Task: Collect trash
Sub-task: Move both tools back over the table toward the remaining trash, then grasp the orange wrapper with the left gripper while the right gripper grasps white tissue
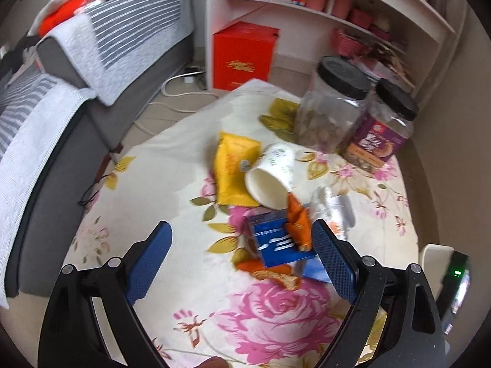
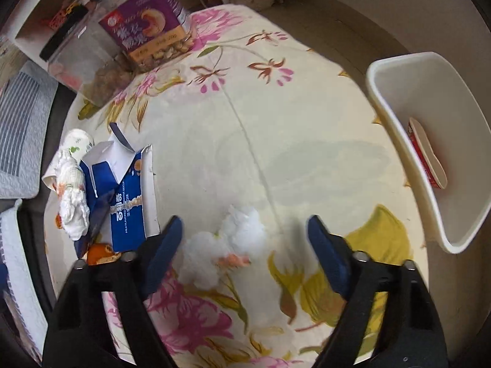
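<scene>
On the floral-clothed bench (image 2: 276,107), the right hand-held gripper (image 2: 242,239), jaws wide around a crumpled white tissue (image 2: 227,245), may snag the cloth.

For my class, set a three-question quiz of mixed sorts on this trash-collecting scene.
1. True or false: the right gripper is clamped on the crumpled white tissue.
2. Multiple choice: what already lies in the white bin? A) an orange peel B) a flat wooden spoon on a red wrapper C) a paper cup
3. Fill in: in the left wrist view, the paper cup lies on its ____ beside the yellow snack packet.

Key: 1 false, its fingers stand apart either side of the tissue; 2 B; 3 side.
</scene>
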The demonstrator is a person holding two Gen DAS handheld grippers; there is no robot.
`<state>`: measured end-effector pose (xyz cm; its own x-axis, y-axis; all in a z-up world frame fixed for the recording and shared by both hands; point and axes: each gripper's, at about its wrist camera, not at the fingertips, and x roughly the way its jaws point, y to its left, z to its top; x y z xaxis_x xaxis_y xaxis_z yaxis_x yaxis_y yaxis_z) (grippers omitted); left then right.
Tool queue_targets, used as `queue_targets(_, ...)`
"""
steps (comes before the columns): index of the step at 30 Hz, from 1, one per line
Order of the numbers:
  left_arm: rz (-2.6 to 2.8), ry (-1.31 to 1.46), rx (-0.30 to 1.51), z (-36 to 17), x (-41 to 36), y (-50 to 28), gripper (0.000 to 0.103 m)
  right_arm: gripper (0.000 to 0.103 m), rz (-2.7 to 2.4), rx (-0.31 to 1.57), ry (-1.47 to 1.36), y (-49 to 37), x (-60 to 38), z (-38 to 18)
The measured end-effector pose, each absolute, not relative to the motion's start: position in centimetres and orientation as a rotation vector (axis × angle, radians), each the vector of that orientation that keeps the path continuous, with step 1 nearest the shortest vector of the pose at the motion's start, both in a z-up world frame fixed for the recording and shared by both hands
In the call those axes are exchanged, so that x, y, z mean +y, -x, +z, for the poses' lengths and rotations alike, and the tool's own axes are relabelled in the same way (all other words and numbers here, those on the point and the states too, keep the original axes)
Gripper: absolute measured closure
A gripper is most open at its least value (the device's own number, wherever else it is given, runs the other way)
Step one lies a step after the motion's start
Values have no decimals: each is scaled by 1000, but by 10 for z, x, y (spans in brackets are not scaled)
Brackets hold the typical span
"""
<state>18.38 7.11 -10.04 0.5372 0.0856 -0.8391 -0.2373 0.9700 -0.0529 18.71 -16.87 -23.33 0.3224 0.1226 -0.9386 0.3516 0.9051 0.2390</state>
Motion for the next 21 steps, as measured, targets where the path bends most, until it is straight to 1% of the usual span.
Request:
queue_targets(1,180,168,986,-101,68,-187,14,49,-147,1254,-434,-190,-167,-237)
queue_targets(2,166,168,987,-102,64,-189,14,60,-122,1261,-434,-192,-163,-240)
queue_targets(3,157,166,990,-103,60,-193,14,61,-106,1261,-432,-194,-161,-241)
queue_targets(4,150,164,994,-104,58,-196,14,63,-106,1246,-396,-194,-156,-239)
queue_targets(7,130,151,1038,-112,53,-205,14,66,-64,1206,-345,-191,-150,-225)
queue_targets(10,179,136,1154,-131,59,-211,14,66,-32,1167,-353,-189,-154,-209)
queue_targets(14,175,216,1334,-165,72,-209,14,65,-12,1131,-377,-187,-169,-190)
queue_targets(17,164,215,1384,-178,65,-202,15,65,1,1119,-396,-185,-177,-182)
queue_targets(21,160,230,1395,-191,53,-204,16,65,6,1107,-401,-186,-179,-178)
